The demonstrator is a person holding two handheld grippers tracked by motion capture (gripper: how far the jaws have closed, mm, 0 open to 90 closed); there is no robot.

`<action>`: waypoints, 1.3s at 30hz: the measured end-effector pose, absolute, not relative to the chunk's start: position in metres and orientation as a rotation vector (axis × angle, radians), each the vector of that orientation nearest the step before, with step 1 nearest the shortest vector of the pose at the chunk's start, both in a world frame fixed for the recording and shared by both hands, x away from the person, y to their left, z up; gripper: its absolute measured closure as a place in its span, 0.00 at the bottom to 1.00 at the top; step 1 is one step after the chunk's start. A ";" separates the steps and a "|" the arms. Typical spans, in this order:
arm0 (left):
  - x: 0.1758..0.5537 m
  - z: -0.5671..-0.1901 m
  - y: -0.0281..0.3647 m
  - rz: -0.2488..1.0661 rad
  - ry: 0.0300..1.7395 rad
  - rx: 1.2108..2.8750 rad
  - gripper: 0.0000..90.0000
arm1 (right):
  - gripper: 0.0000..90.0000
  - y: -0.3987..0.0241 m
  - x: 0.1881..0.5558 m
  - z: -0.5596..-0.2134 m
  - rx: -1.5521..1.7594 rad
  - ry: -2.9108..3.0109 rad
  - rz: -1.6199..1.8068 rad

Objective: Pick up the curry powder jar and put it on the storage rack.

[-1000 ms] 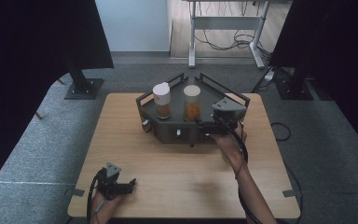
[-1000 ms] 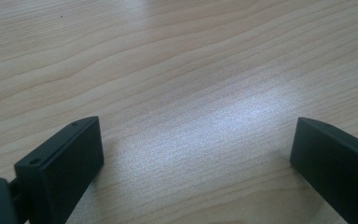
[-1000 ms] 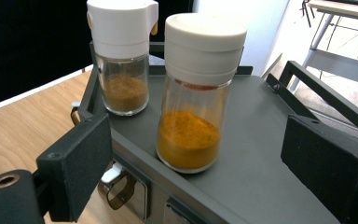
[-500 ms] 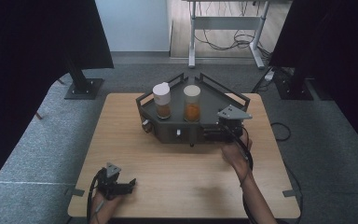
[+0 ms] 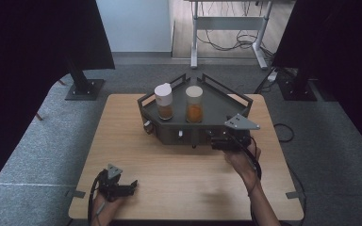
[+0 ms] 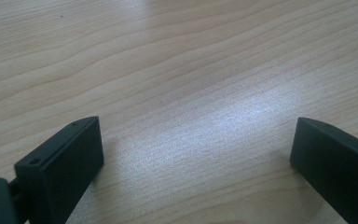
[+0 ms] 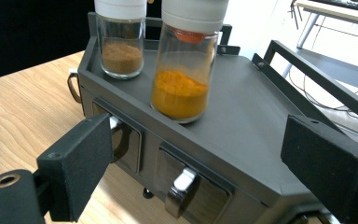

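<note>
The right gripper (image 7: 196, 158) is seen with jaws spread wide and nothing between them, at the front of a dark drawer rack (image 7: 261, 130). A drawer handle (image 7: 179, 186) lies between them at 6 o'clock; an orange spice jar (image 7: 186, 60) stands at 12 o'clock, a brown spice jar (image 7: 121, 42) at 11. The left gripper (image 6: 196, 154), jaws likewise spread, is held over bare table (image 6: 177, 70).

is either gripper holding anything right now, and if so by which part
Nothing is held. The right gripper is open in front of the grey rack, jaws clear of it. The left gripper is open over bare table.
</note>
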State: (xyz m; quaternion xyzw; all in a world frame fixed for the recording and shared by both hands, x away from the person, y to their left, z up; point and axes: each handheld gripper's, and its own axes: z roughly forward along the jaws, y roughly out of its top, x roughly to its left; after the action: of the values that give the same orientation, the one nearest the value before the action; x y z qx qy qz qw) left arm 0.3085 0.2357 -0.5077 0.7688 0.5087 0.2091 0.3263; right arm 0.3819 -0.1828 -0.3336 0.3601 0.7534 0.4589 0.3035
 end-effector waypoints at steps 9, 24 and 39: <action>0.308 -0.508 0.235 0.544 1.337 2.014 0.03 | 0.09 -0.196 0.371 -0.342 0.961 1.979 1.190; 0.308 -0.507 0.236 0.543 1.332 2.027 0.02 | 0.10 -0.217 0.355 -0.353 0.990 1.935 1.154; 0.308 -0.507 0.237 0.544 1.329 2.032 0.03 | 0.10 -0.237 0.342 -0.369 1.036 1.894 1.124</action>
State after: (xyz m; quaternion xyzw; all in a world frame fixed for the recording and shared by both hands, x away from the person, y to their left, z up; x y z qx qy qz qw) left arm 0.3082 0.2365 -0.5070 0.7734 0.5060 0.2069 0.3209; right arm 0.3418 -0.2371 -0.3691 0.3991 0.7300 0.4332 0.3466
